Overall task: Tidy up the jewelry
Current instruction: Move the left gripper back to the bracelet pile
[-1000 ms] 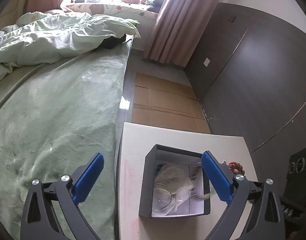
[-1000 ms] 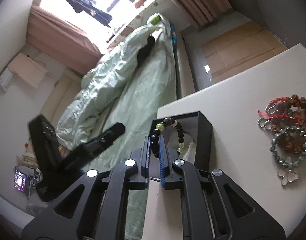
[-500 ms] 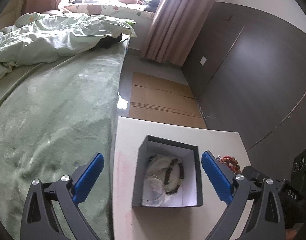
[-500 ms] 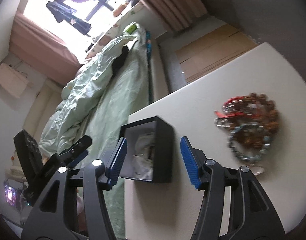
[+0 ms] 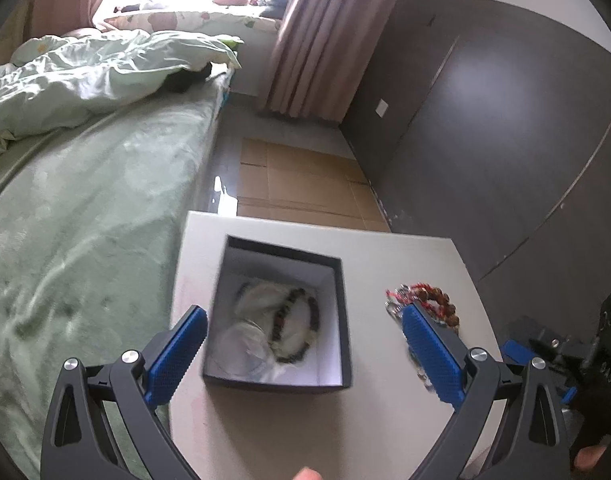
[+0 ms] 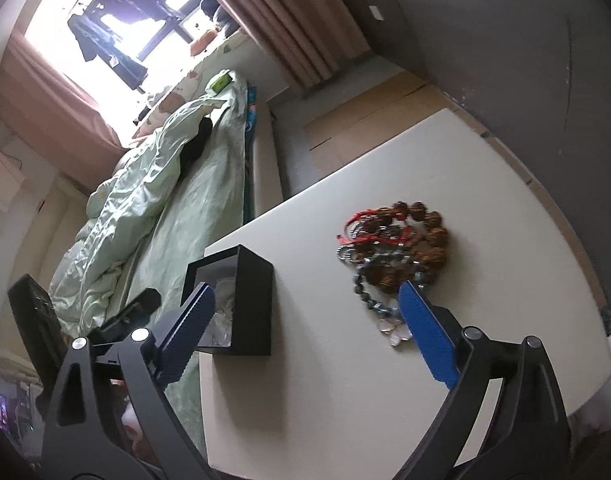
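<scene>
Bedroom scene, a white worktop standing beside a bed with green bedding. Left wrist view: the left gripper hangs over the worktop with its jaws wide apart and nothing between the blue pads. A dark box with a white lining sits open between and just beyond the jaws. Inside it lies a dark beaded bracelet on pale wrapping, beside a clear ring-shaped piece. To the right of the box, apart from it, a heap of bracelets rests on the worktop, partly hidden by the right-hand pad.

Right wrist view: the right gripper has just been opening; its jaws stand wide apart and empty. The box lies at the left pad, near the worktop edge. The heap of bracelets, red cord, brown beads and grey beads, lies at the right pad, well apart from the box.
</scene>
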The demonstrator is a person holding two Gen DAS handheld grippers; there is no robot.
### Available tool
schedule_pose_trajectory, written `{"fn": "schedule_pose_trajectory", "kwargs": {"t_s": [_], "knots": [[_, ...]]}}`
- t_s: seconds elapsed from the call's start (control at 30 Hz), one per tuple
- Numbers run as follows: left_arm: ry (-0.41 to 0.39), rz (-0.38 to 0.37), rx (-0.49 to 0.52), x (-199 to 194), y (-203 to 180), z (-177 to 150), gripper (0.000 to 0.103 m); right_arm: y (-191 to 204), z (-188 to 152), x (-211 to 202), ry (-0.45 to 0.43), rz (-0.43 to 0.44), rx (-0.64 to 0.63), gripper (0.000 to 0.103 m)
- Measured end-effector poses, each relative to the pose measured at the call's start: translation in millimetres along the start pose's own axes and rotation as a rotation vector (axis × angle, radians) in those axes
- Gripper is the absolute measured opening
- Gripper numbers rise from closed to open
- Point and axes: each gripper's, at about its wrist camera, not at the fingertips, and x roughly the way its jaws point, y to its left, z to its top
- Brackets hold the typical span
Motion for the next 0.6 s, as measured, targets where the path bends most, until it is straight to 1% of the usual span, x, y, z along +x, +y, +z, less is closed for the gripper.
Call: {"fn": "schedule_pose_trajectory", "kwargs": {"t_s": [0.23, 0.47, 0.6], "knots": [[-0.002, -0.010, 0.070, 3.0, -32.5, -11.2, 0.095, -25.1, 1.1, -19.6, -0.012, -0.032, 0.042, 0.095], [0.021, -0.058, 0.173, 12.1, -71.2, -25.9, 0.095, -56.9, 4.5, -37.5, -0.019, -0.060, 0.091, 0.095], [0.032, -0.072, 0.190, 19.7, -85.1, -32.1, 0.095, -69.9, 5.1, -44.4, -0.020, -0.076, 0.107, 0.095]]}}
